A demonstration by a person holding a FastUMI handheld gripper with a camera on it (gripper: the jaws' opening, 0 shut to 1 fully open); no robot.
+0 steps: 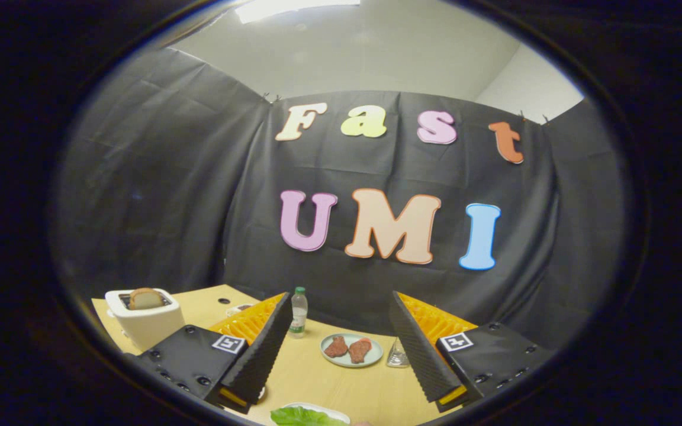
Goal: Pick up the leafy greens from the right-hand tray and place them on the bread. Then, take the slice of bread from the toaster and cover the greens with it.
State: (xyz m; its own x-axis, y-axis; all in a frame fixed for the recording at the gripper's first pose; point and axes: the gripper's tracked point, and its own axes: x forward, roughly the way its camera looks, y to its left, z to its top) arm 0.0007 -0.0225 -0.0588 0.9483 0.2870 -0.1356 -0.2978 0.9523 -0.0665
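- Leafy greens sit nearest you, low between your fingers, on a pale tray. Both are cut off at the bottom, so you can't tell the leaf's full outline, its long axis or which way it points.
- Your gripper is released: the jaws stand wide apart with nothing between them but tabletop, and they touch nothing. The leaf lies below and nearer than the tips.
- Each finger block carries a small square black-and-white marker, a coded pattern and not readable text.
- Wooden table runs ahead between your fingers; its near part is hidden by the finger blocks.
- Round plate lies just beyond the gap, holding two reddish-brown meat pieces side by side, each lengthwise roughly away from you.
- Small clear glass stands just right of the plate, partly hidden by your right finger.
- Clear bottle with a green cap stands upright beyond the plate, beside your left finger tip. Its label is too small to read.
- White toaster sits far left past your left finger, its lower front hidden by the finger block. The bread slice stands upright in the slot, top poking out, broad face towards you.
- Something small behind your left finger near the bottle is too hidden to identify.
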